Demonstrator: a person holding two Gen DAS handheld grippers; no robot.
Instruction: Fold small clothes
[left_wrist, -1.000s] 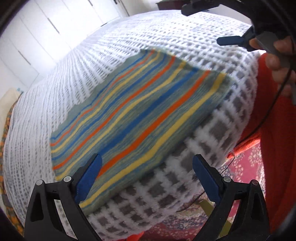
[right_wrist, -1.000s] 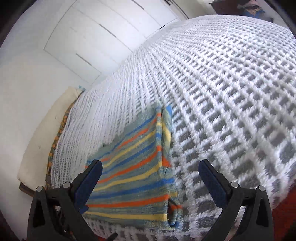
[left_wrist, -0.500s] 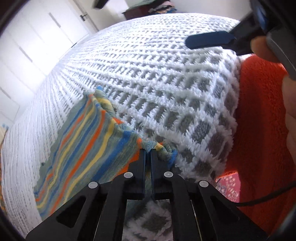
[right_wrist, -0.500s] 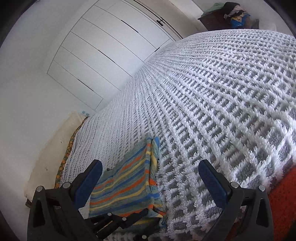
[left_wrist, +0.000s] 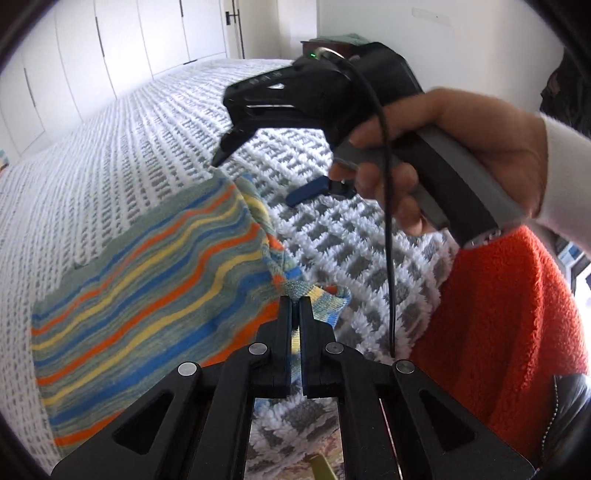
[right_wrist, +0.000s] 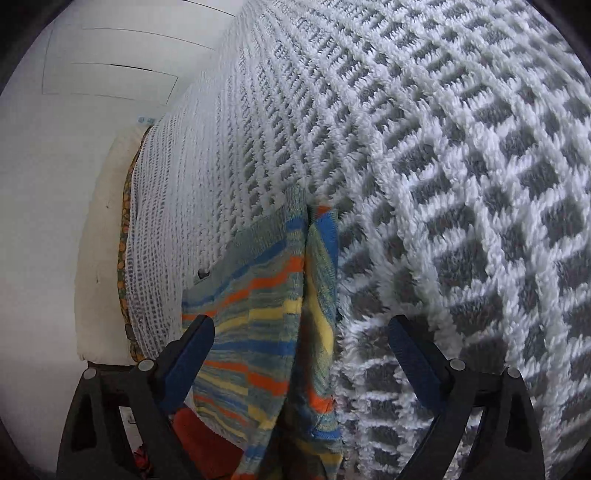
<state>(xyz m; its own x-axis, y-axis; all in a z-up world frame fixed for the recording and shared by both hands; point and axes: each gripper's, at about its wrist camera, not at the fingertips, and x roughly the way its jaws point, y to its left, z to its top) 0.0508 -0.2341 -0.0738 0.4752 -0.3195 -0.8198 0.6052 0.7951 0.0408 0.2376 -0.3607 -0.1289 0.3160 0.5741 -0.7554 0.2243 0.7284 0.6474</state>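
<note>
Along the left of the left wrist view, white panelled cupboard doors (left_wrist: 122, 48) line the wall, and a dark handle shows on a door farther right. In front of them spreads a bed covered by a fluffy white blanket (left_wrist: 155, 140) with a grey check pattern. In the right wrist view a cream pillow edge (right_wrist: 99, 258) lies at the blanket's left border.

The striped cloth (left_wrist: 147, 280) lies on the blanket near its close edge, knitted in grey-green with orange, yellow and blue bands. Its right side is rucked up into a ridge, and the near corner is lifted. The left gripper (left_wrist: 294, 301) is clenched on that corner, the fabric bunched between its black fingers.

To the right, a hand (left_wrist: 454, 147) with a white sleeve holds the right gripper (right_wrist: 301, 354) above the blanket, a black cable hanging from it. Its jaws stand wide and are closing; the cloth's folded ridge runs between the blue pads (right_wrist: 190, 354) without touching them. An orange fleece garment (left_wrist: 517, 332) fills the lower right.
</note>
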